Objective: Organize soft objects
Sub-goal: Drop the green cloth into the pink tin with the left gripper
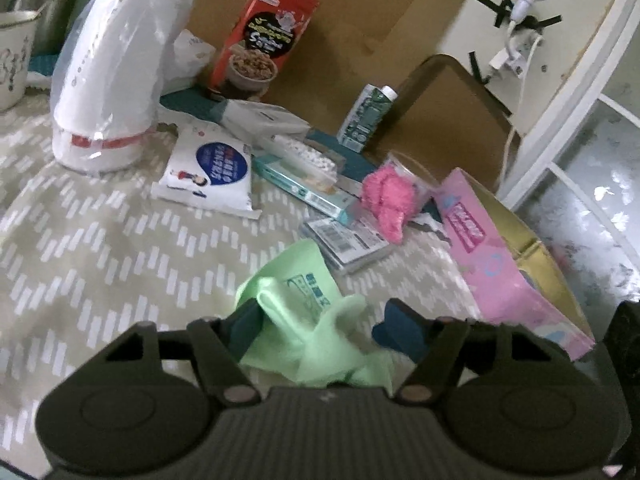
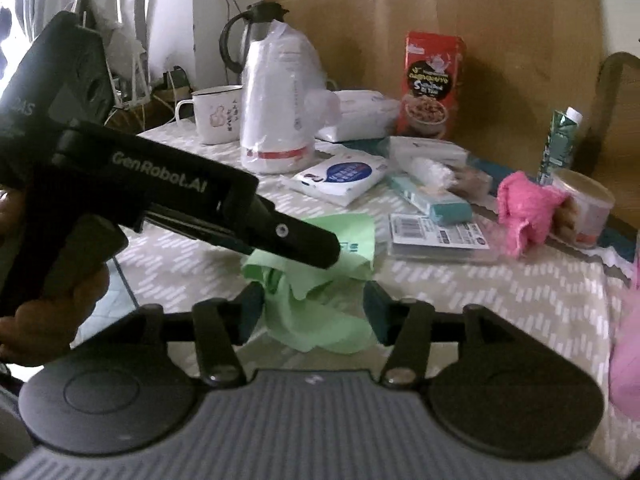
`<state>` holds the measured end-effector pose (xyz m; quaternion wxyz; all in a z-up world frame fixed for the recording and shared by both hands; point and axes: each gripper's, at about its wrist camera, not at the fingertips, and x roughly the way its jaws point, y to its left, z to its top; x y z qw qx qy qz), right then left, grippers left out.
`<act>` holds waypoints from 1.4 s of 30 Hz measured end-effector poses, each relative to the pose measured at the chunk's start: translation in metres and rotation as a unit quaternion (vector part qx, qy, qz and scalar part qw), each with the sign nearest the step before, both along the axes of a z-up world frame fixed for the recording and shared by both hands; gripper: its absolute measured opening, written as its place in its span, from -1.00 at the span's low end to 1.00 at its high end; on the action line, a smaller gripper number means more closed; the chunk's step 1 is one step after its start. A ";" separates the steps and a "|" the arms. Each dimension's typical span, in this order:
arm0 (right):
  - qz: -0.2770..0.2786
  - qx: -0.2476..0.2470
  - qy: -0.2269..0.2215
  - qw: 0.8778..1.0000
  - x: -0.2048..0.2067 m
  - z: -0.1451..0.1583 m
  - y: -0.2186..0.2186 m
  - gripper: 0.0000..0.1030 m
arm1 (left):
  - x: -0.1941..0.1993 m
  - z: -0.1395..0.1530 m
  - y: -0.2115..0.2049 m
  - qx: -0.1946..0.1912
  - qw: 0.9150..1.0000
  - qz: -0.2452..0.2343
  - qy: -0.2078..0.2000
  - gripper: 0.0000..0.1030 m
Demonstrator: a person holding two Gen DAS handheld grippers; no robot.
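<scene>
Two grippers at green bag [image 1: 304, 300]: left gripper [image 1: 324, 320] and right gripper [image 2: 314, 306] jaws half open around it. Pink cloth [image 1: 386, 196] at two o'clock.

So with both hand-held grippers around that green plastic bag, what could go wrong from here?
1. The green plastic bag is thin and bunched between the right hand-held gripper fingers; closing may catch only a loose fold, which slips out.
2. The left hand-held gripper works the same bag, so opposing pulls could tear it.
3. Dragging the bag could knock the barcode-labelled packet or the pink cloth lying nearby.
</scene>
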<state>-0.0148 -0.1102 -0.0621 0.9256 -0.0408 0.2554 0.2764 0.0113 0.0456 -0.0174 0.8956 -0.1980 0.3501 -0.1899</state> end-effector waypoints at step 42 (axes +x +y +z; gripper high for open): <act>-0.365 0.076 -0.162 0.914 -0.041 0.037 -0.209 0.03 | 0.042 0.099 -0.199 0.068 0.971 -0.143 -0.178 0.67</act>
